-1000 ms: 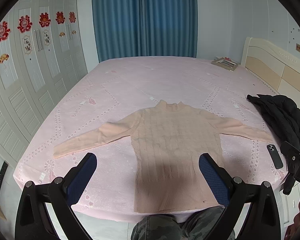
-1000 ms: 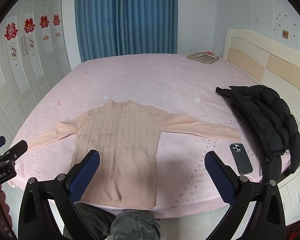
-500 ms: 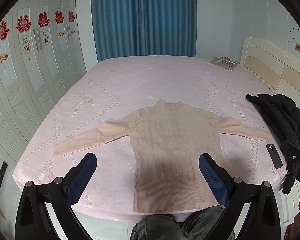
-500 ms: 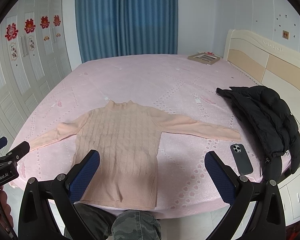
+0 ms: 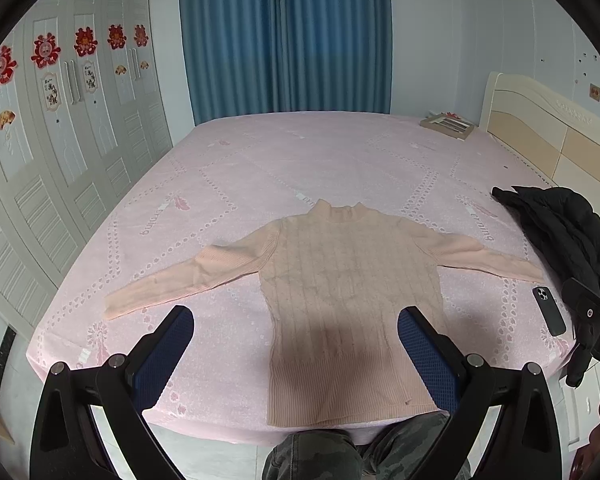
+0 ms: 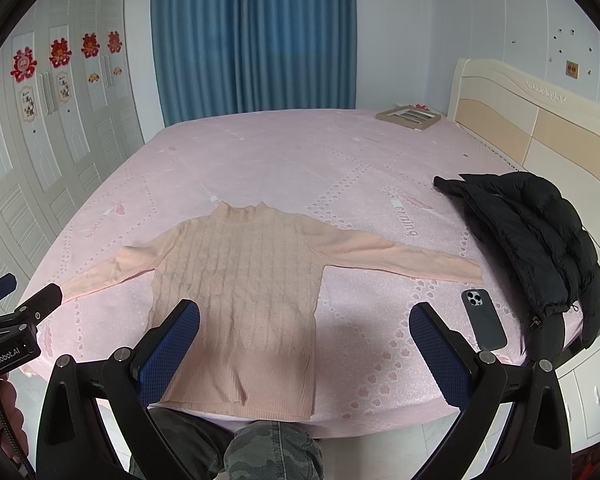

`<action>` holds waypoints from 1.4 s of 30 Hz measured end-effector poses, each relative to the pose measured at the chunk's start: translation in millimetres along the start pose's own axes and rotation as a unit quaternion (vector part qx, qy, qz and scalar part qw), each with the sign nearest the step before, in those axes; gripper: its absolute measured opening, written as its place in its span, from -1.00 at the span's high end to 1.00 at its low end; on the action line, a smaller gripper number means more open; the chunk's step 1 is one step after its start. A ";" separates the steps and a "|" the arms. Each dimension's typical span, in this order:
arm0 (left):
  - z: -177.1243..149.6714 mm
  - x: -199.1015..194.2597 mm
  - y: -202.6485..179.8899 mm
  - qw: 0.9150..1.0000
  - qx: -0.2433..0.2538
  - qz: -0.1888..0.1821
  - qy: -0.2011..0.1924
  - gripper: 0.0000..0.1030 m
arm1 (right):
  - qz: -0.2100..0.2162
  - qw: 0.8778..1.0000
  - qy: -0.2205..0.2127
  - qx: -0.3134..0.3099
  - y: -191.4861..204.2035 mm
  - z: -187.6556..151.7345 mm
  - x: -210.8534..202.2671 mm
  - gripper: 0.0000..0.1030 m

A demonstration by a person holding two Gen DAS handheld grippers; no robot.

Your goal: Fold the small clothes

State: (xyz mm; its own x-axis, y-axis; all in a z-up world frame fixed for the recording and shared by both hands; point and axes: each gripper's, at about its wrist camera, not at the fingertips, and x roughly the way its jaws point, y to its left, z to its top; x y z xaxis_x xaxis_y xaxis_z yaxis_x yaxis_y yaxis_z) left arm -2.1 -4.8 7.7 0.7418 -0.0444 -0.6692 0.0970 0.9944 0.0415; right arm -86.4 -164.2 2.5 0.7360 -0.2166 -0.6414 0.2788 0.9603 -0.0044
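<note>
A small peach knit sweater (image 5: 348, 292) (image 6: 244, 288) lies flat on the pink bed (image 5: 300, 160) (image 6: 300, 160), collar away from me, both sleeves spread out sideways, hem at the near edge. My left gripper (image 5: 296, 344) hovers above the near edge of the bed, open and empty, its blue pads either side of the sweater's lower left part. My right gripper (image 6: 304, 340) is open and empty too, over the sweater's lower right side. Each gripper shows at the edge of the other's view.
A black puffer jacket (image 5: 560, 232) (image 6: 532, 240) lies at the bed's right edge, with a dark phone (image 5: 548, 310) (image 6: 484, 318) beside it. A picture frame (image 6: 408, 116) rests at the far right corner. White wardrobe doors line the left, a headboard the right. Camouflage trousers (image 6: 268, 456) show below.
Both views have shifted only slightly; the grippers stay open and the sweater has not moved.
</note>
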 end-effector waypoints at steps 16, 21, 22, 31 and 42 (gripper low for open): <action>-1.1 -1.5 2.7 1.000 -0.005 0.000 -0.004 -0.99 | 0.003 1.000 -0.006 0.001 0.6 -0.8 -3.4 -0.99; 0.3 -2.3 3.8 1.000 -0.006 -0.002 -0.005 -0.99 | 0.003 1.000 -0.008 0.000 0.7 0.2 -4.5 -0.99; 0.6 -2.5 3.8 1.000 -0.006 -0.002 -0.005 -0.99 | 0.002 1.000 -0.008 0.000 0.1 0.5 -4.3 -0.99; 4.4 -0.1 8.7 1.000 -0.010 -0.017 -0.006 -0.99 | 0.004 1.000 -0.011 0.000 1.6 1.2 -5.0 -0.99; 1.0 47.3 44.9 0.998 -0.053 -0.037 0.014 -0.99 | -0.004 1.000 0.000 -0.014 16.0 0.5 23.2 -0.99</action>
State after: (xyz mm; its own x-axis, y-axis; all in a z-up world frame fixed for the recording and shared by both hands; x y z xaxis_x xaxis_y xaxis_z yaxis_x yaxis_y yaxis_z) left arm 38.0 37.6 -21.3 0.7156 -0.1163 -0.6887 0.0785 0.9932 -0.0862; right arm -64.5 -153.9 -12.0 0.7333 -0.2249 -0.6416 0.2673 0.9631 -0.0321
